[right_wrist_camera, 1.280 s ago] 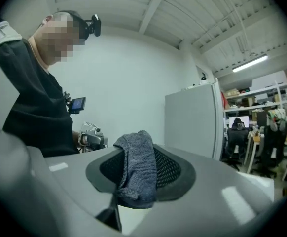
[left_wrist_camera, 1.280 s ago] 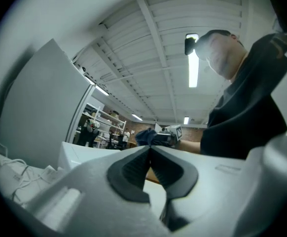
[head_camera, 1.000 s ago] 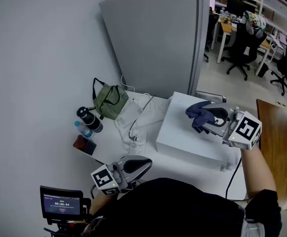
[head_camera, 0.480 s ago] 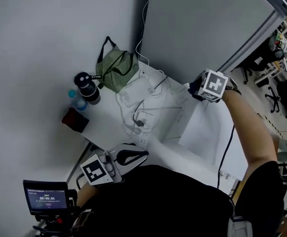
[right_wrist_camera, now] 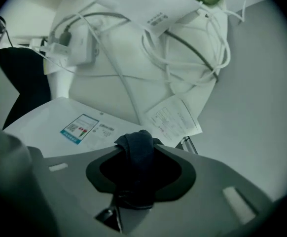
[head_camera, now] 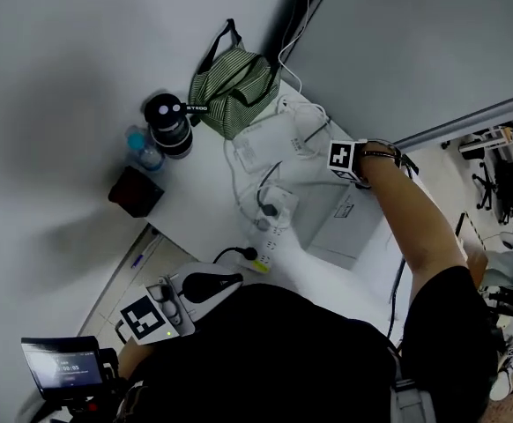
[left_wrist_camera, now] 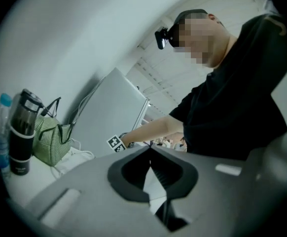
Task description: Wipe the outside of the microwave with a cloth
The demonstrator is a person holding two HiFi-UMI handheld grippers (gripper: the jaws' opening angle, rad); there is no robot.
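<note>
Right claw: jaws closed on a dark blue folded cloth, which bulges out between the tips. In the head view this claw sits right of centre, at the far edge of the white box-shaped microwave. The marker cube hides the cloth there. In the right gripper view the microwave's white panel with a blue-and-red sticker lies just under the cloth. We cannot tell whether cloth and panel touch.

Left claw: tips pressed together, nothing between them. It is held low at the lower left of the head view, close to the person's black-clad torso and well apart from the microwave.

On the white table, left of the microwave: a white power strip with tangled white cables, a green striped fabric bag, a black lidded tumbler and a dark red box.
</note>
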